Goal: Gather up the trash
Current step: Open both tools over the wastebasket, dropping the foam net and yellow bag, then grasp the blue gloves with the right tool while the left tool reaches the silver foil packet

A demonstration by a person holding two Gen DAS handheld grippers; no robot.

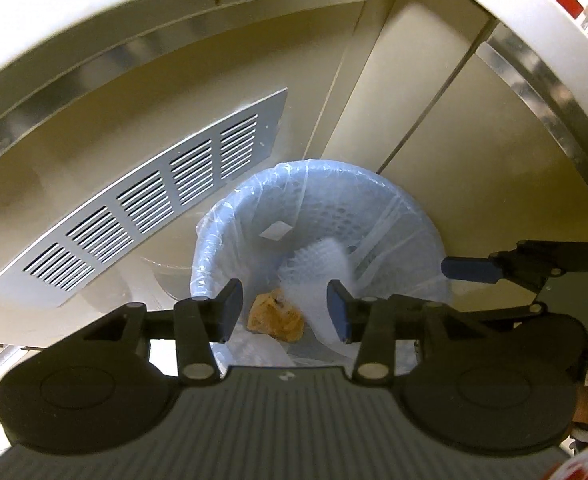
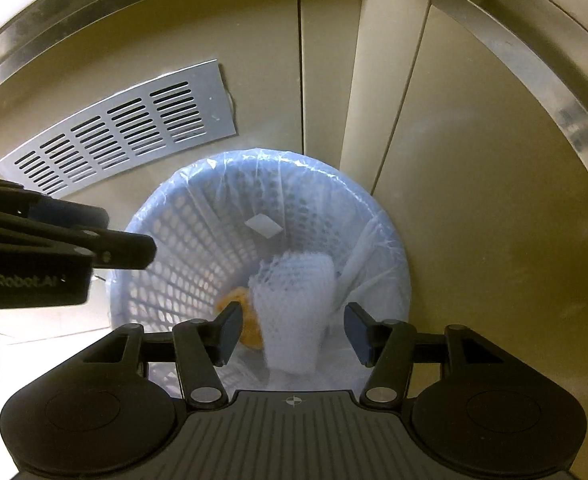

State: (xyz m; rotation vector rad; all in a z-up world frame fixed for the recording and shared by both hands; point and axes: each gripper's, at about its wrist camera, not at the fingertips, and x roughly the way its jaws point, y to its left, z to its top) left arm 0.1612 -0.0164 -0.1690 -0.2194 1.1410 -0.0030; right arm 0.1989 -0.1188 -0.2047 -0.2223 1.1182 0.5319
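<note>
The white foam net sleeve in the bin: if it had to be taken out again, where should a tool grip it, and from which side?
Probably from above, pinching the upper end of the white foam net sleeve. It leans against the lined wall of the basket, top end nearest the opening, and looks soft enough to pinch. The orange scrap lies low beside it, so a high grip avoids it.

We see the bin (image 2: 390,240) mouth open from above; both grippers hang over it, jaws apart, nothing between them. Left gripper (image 1: 284,310) and right gripper (image 2: 292,334) sit close side by side, little room between. Inside, white foam net (image 2: 298,304) and a brown scrap (image 1: 276,318) fill the bottom. Cabinet wall (image 2: 474,160) and vent (image 2: 114,128) just behind the bin; gap there is probably tight, fisheye distorts it.
</note>
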